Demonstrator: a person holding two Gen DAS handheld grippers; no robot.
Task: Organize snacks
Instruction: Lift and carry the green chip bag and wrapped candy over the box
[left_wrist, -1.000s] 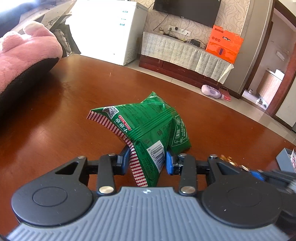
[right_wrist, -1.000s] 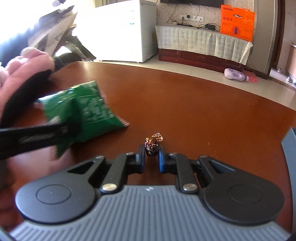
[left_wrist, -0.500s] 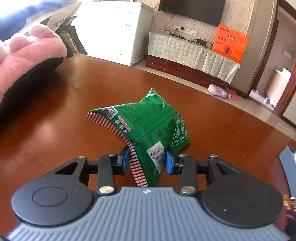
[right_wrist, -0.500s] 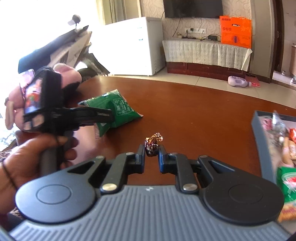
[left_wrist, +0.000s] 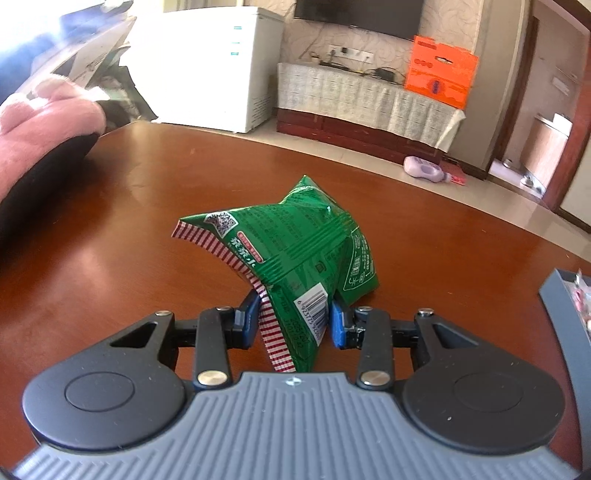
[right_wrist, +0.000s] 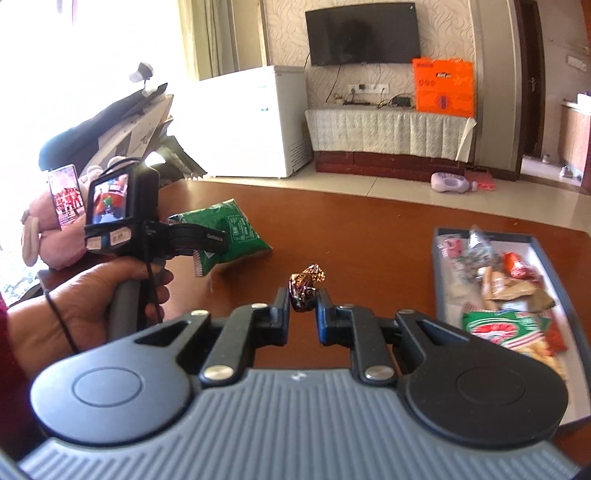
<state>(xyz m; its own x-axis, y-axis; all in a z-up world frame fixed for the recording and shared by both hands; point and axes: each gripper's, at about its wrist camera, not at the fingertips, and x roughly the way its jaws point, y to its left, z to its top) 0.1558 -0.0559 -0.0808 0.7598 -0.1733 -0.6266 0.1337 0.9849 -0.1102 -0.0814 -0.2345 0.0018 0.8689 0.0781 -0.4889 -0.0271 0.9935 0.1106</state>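
Observation:
My left gripper (left_wrist: 293, 319) is shut on a green snack bag (left_wrist: 295, 251) with a red-striped edge, held over the brown table (left_wrist: 110, 258). The same bag (right_wrist: 225, 232) and the left gripper (right_wrist: 207, 240) show at the left of the right wrist view. My right gripper (right_wrist: 302, 310) is shut on a small brown foil-wrapped candy (right_wrist: 304, 288), held above the table. A grey tray (right_wrist: 441, 266) with several snack packets lies at the right; its edge also shows in the left wrist view (left_wrist: 565, 317).
A pink plush toy (left_wrist: 44, 125) lies at the table's left edge. Beyond the table stand a white chest freezer (right_wrist: 258, 122), a scooter (right_wrist: 118, 122) and a low TV cabinet (right_wrist: 388, 136).
The right gripper has risen and drawn back with the candy, so the tray shows more fully. The left gripper has turned right with the bag, and the tray edge has come into view.

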